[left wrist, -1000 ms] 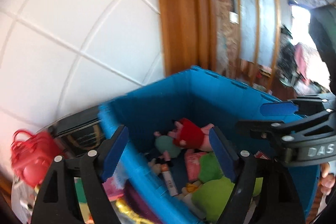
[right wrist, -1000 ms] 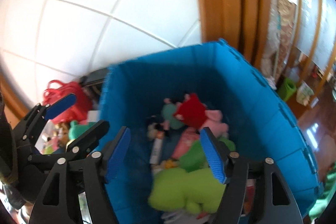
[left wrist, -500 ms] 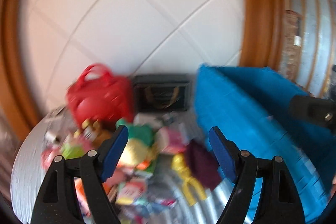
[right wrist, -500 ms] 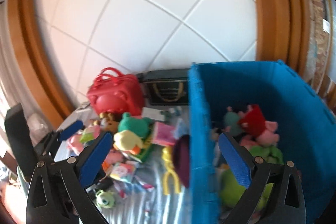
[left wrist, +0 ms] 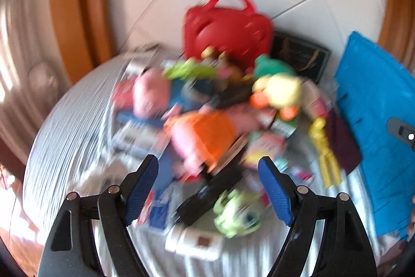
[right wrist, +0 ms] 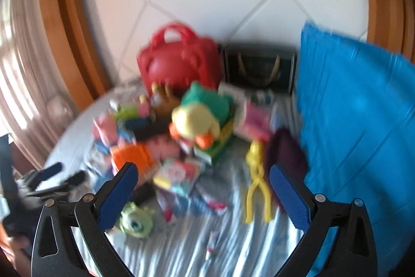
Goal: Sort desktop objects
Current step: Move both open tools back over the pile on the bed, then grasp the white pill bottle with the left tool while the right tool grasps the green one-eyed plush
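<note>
Both claws are empty. On the left wrist view the left gripper (left wrist: 208, 188) has its jaws apart with nothing pressed between the pads, only the pile seen past them; on the right wrist view the right gripper (right wrist: 205, 195) stands spread wide over bare cloth, also holding nothing.

Taking the blue bin (right wrist: 363, 121) as the landmark and going left to right: farthest from it lie a pink plush (left wrist: 151, 98) and some flat cards, too blurred to name. Nearer come an orange-and-pink soft toy (left wrist: 205, 136) and, closest to the camera, a green one-eyed monster toy (right wrist: 136, 221) beside the left gripper's reach. Behind these, against the tiled wall, sits a red handbag (right wrist: 179, 61), then a dark picture frame (right wrist: 259, 66) just beside the bin's far corner. In the middle a yellow duck plush (right wrist: 194, 123) rests on a green plush. Yellow plastic tongs (right wrist: 256, 181) and a dark maroon pouch (right wrist: 285, 155) lie nearest the bin, the pouch touching its wall.

Judging by this, most of the sorting is left: the heap on the grey striped cloth (right wrist: 207, 245) is large. The bin's inside is hidden here, so what has gone in cannot be told.
</note>
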`<action>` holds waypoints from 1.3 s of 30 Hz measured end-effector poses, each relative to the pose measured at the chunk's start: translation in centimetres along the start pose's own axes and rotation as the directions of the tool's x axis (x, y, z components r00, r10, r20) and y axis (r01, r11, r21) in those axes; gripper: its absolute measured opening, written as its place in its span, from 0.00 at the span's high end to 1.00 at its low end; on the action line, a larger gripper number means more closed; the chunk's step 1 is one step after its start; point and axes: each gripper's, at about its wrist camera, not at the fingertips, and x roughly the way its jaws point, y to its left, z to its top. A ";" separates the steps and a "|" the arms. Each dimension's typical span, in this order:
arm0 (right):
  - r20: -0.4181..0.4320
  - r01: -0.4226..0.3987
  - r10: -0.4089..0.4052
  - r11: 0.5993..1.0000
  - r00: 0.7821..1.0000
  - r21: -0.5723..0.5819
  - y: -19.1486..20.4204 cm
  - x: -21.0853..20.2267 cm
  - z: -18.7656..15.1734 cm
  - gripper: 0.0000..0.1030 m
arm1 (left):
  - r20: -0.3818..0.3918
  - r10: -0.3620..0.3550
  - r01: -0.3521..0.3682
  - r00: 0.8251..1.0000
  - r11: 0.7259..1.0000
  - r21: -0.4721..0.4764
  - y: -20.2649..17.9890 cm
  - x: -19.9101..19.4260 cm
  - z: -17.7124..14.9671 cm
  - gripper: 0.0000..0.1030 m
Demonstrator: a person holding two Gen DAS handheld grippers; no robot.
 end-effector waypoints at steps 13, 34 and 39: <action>-0.293 -0.020 0.001 0.998 0.956 -0.060 0.5 8.9 -9.8 0.00 | -0.204 0.000 -0.054 0.979 0.964 -0.259 3.2 4.0 -9.3 0.23; -0.410 -0.260 0.153 0.941 0.899 -0.218 9.8 14.1 -11.7 0.00 | -0.273 0.111 -0.164 0.955 0.970 -0.178 3.6 6.5 -12.0 0.50; -0.438 -0.247 0.116 0.935 0.891 -0.255 12.6 16.5 -12.6 0.00 | -0.273 0.103 -0.148 0.956 0.978 -0.150 3.9 6.7 -12.1 0.52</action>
